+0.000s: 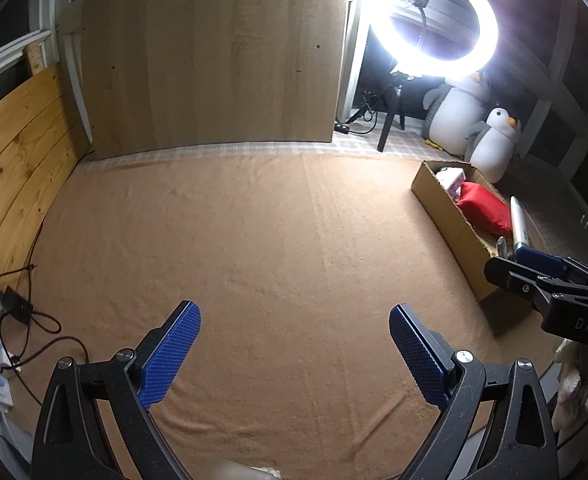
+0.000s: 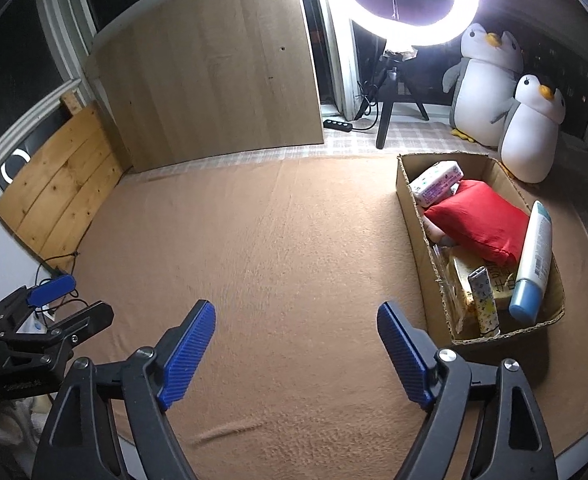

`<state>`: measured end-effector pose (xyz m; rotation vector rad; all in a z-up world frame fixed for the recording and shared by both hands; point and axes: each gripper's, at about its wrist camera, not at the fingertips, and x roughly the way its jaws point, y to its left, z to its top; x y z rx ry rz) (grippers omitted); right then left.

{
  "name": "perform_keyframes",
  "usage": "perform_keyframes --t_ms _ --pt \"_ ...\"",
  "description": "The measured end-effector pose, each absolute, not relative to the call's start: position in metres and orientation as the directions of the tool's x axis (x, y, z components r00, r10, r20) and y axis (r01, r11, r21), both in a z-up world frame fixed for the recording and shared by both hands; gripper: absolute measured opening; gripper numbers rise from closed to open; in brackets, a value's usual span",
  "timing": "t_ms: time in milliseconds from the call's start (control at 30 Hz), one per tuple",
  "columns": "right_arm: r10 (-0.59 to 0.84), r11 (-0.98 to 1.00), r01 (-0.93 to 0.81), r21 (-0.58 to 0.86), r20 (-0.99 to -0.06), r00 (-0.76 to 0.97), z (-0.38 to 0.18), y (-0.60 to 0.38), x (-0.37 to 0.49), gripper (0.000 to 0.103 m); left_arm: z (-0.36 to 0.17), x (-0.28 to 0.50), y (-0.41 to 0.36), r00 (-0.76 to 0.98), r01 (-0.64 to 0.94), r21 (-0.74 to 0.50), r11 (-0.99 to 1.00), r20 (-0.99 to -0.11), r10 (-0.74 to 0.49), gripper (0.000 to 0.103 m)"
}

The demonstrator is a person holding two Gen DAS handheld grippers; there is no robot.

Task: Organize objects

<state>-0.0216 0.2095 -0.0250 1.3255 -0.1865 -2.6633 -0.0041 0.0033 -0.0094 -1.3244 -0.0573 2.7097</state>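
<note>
Both tongs, left tongs (image 1: 294, 354) and right tongs (image 2: 295, 350), spread wide, empty; items already packed in brown cardboard box (image 2: 409, 200) right of them, looks done.

A lit ring light (image 2: 409, 0) stands on a black tripod (image 2: 385, 92) at the back, beside two plush penguins (image 2: 509, 100) — the larger one behind the smaller. A tall wood panel (image 2: 210, 68) leans upright at the rear, pine planks (image 2: 62, 184) to its left. A black power strip (image 2: 337, 124) lies near the tripod; a tan blanket (image 2: 274, 240) covers the surface.
</note>
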Motion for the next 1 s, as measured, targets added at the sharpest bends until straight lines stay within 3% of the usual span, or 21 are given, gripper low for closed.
perform_keyframes --t_ms 1000 --pt "-0.144 -0.989 0.08 0.121 -0.765 -0.627 -0.024 0.193 -0.031 0.08 -0.02 -0.019 -0.007 -0.591 -0.083 -0.089 -0.993 -0.797 0.121 0.098"
